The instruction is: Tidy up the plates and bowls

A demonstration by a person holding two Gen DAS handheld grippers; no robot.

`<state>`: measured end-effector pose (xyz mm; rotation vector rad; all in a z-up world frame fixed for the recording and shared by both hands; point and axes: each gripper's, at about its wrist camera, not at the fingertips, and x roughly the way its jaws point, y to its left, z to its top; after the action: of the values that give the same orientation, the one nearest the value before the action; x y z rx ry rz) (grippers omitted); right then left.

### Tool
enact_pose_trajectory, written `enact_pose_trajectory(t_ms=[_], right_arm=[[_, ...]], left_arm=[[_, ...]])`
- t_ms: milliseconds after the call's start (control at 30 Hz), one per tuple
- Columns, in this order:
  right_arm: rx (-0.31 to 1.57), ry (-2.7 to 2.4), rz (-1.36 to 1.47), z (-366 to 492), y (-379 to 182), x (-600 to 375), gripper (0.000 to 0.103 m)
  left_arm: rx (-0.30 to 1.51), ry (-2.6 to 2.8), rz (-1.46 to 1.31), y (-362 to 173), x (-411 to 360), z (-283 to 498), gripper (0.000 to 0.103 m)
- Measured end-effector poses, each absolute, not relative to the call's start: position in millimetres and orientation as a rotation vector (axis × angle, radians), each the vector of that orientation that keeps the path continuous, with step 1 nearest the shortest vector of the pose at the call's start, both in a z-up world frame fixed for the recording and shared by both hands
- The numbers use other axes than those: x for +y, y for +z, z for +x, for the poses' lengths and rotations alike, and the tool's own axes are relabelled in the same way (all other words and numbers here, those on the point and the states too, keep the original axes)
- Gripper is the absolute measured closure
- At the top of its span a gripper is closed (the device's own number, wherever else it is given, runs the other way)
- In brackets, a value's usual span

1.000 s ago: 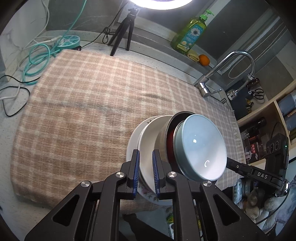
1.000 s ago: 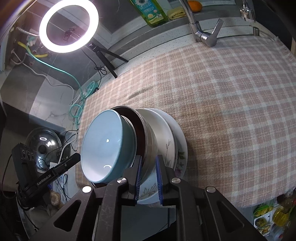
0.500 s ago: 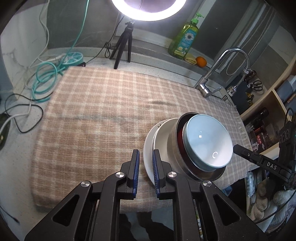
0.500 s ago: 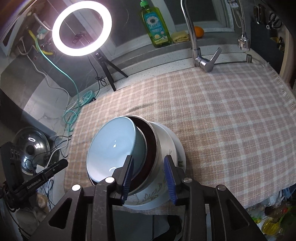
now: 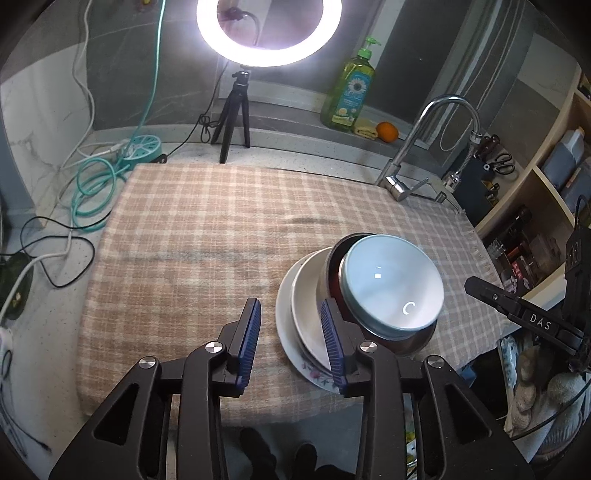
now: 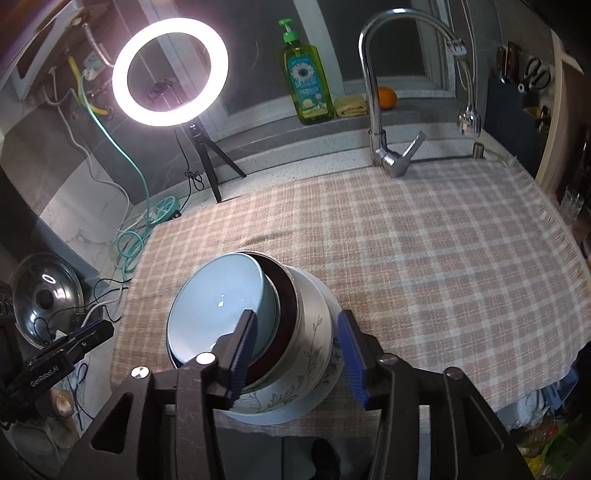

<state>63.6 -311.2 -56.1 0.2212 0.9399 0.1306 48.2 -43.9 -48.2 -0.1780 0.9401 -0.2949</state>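
Steel pot lid (image 6: 44, 295) shows only from the right; both hand-held grippers (image 5: 291, 339) (image 6: 297, 354) are opening, empty.

Light: ring lamp (image 5: 269, 33) at rear, blown-out glare; glints in blue bowl (image 5: 393, 282). Focus sharp at centre. Fisheye bending, dark vignette at corners.

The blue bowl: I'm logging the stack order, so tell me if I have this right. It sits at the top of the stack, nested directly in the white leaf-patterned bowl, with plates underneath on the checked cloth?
Not quite. The blue bowl is on top, but it nests in a steel bowl with a dark red inside; that steel bowl sits in the white leaf-patterned bowl. The right wrist view shows it. The plates do lie underneath, on the checked cloth.
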Motion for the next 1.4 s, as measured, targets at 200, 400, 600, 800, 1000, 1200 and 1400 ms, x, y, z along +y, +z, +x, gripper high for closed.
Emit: enact_pose_trajectory(t_ms=[200,400,600,800,1000,1200,1400], right_arm=[[0.889,0.149,0.144,50.9,-44.3,-303.6,0.053],[0.84,0.162,0.104,30.9,-34.5,-306.6,0.036],[0.801,0.155,0.085,14.0,-24.2,-320.6,0.026],[0.77,0.094,0.019,8.0,-21.1,-325.9,0.021],[0.763,0.074,-0.023,6.4,-22.0,-321.6,0.02],[0.751,0.075,-0.024,10.5,-18.2,-318.0,0.02],[0.735,0.074,-0.024,14.3,-12.8,-315.7,0.02]], left_arm=[[0.932,-0.278,-0.162,-45.7,-57.0,37.0,0.061],[0.91,-0.247,-0.15,-35.3,-76.4,21.0,0.042],[0.895,-0.221,-0.158,-25.3,-96.0,4.5,0.035],[0.887,-0.187,-0.136,-25.7,-107.2,-3.4,0.033],[0.885,-0.179,-0.123,-25.0,-111.0,-7.7,0.033],[0.88,-0.169,-0.119,-23.0,-111.2,-6.7,0.031],[0.857,-0.174,-0.124,-17.2,-109.2,-2.8,0.031]])
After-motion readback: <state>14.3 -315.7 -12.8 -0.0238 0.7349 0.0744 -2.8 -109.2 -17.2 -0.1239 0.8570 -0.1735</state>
